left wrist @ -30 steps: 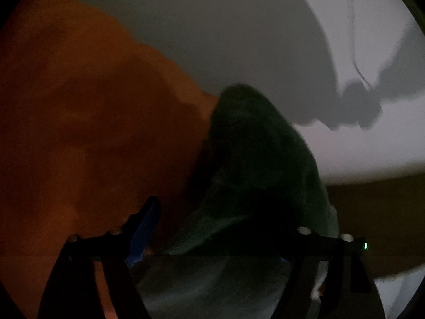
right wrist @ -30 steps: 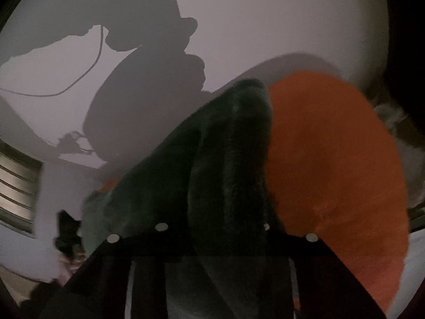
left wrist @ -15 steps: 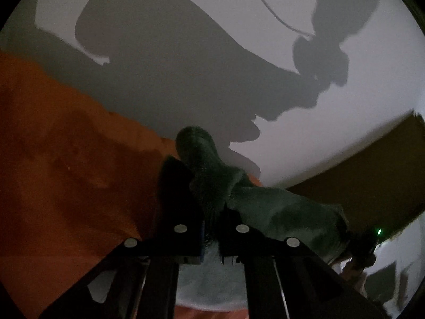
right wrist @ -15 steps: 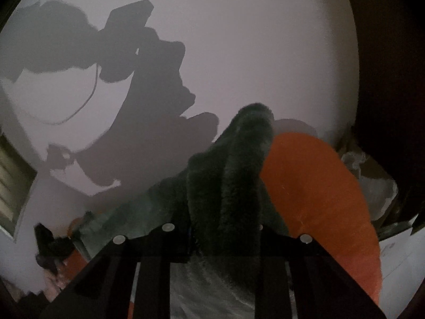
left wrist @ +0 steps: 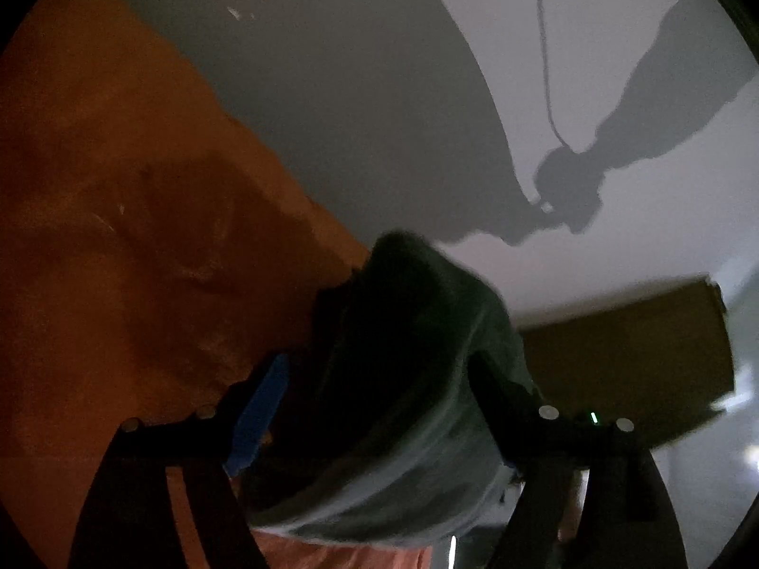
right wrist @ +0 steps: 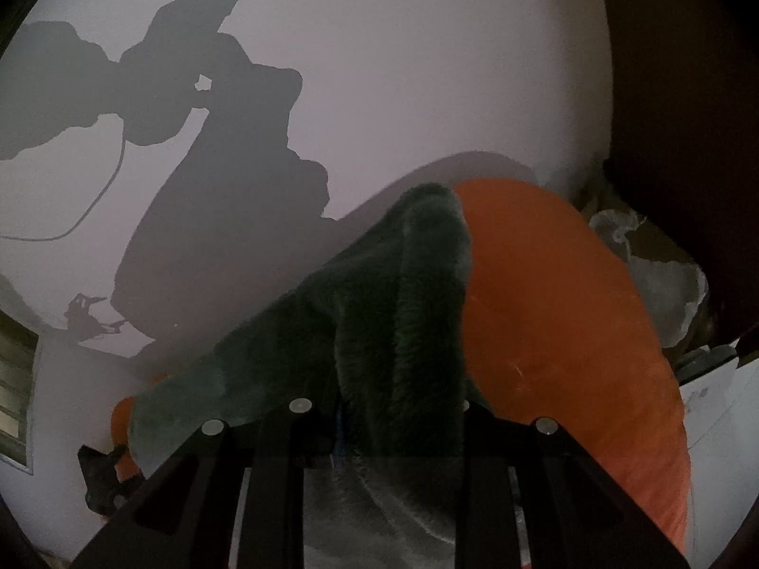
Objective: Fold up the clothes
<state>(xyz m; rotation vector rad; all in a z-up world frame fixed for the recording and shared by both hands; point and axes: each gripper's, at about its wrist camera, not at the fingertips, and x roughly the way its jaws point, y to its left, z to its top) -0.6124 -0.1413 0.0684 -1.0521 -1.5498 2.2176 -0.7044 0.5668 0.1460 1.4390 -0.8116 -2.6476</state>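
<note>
The left gripper (left wrist: 379, 379) is showing its fingers spread apart, with the green garment (left wrist: 417, 355) bunching between them. The right gripper (right wrist: 379, 408) is clamping that garment (right wrist: 379, 322), which is draping before the orange cloth (right wrist: 559, 322).

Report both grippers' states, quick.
Left gripper: open, dark green fleece garment lying between its fingers.
Right gripper: cannot tell; the same garment covers its fingertips.

I see dim, grainy frames with fisheye bending at the edges. Hard shadows fall on the far wall (right wrist: 427, 71). The near cloth (left wrist: 403, 379) blurs.
</note>
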